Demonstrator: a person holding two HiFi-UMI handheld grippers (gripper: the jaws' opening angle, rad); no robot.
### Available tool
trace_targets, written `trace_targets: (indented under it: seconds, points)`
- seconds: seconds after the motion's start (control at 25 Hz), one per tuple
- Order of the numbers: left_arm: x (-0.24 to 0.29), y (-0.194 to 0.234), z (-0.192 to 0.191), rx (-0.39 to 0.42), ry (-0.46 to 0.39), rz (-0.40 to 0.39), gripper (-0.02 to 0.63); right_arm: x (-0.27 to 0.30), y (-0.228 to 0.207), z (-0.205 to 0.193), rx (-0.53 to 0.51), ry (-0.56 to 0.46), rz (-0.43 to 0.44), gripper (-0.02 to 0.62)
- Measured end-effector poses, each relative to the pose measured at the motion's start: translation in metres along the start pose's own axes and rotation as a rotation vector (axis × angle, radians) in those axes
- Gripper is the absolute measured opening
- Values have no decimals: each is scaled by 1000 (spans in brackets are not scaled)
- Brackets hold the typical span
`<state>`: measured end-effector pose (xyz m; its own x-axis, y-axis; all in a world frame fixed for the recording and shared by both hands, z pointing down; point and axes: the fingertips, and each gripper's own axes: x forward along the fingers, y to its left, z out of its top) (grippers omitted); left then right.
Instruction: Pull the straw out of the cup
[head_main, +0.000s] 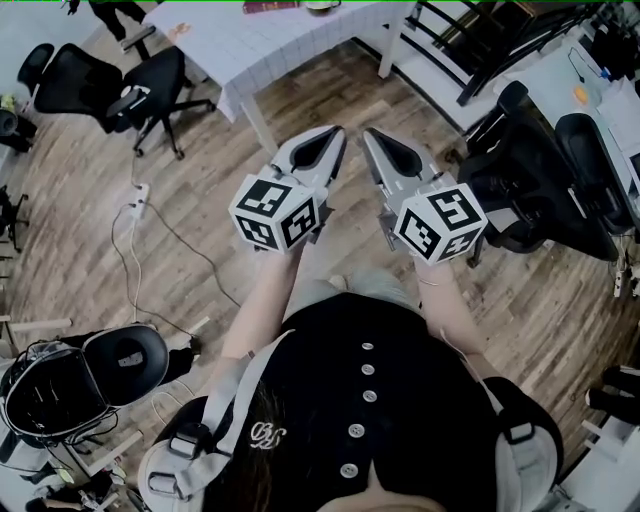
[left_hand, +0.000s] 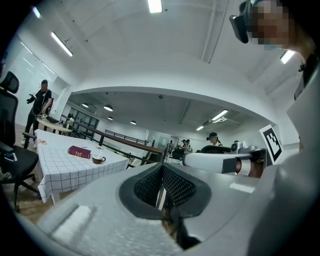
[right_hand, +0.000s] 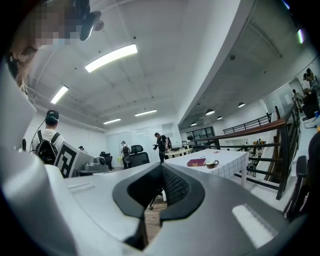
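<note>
Under the head camera lies a wide wooden floor (head_main: 330, 90), and it takes most of the picture. At the far side of it stands a white table (head_main: 270, 40) with a checked cloth. A black office chair (head_main: 150, 85) stands to the left of the table, and more dark chairs (head_main: 540, 180) stand at the right edge of the view. A white power strip (head_main: 140, 195) with its cable lies on the boards.

Nearest to the camera is the person's dark buttoned top (head_main: 380, 400). Both forearms reach forward from it, side by side, over bare floor.

The left gripper (head_main: 335, 130) points level toward the table. Seen from its own camera, its two jaws are pressed together at the tips and nothing is between them. The right gripper (head_main: 368, 132) is just beside it, close but not touching. Its jaws are also closed tip to tip, with nothing in them. Each gripper carries its marker cube above the wrist.

On the table, in the left gripper view, a dark red book (left_hand: 79, 151) lies flat on the cloth. Just to the right of the book, a little nearer to the table's edge, stands the cup (left_hand: 98, 159), a small dark one with a handle. It is upright and well apart from both grippers, with open floor between it and them. The straw is too small to make out at this distance, so I cannot say how it sits in the cup.
</note>
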<state>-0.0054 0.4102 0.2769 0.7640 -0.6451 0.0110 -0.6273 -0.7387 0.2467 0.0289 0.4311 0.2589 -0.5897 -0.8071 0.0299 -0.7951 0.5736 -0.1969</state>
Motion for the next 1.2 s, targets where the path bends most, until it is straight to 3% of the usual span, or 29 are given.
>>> trace_targets:
  seconds: [0.2,0.56,0.84,1.2]
  points:
    - [11,-1,-2,-7,9,-31,-3,3,-10,0,3,6,-15,-2]
    - [29,43,-9,-27,-1,-43,-3,50,-29,-18,32,23,13,-2]
    - [89,91,11,-52,-46,-60,-3,112,-80,2,3,13,71,-2]
    - [174,152,43,-27,-85,-17,-3,179,-160,33,-18,2,92,-2]
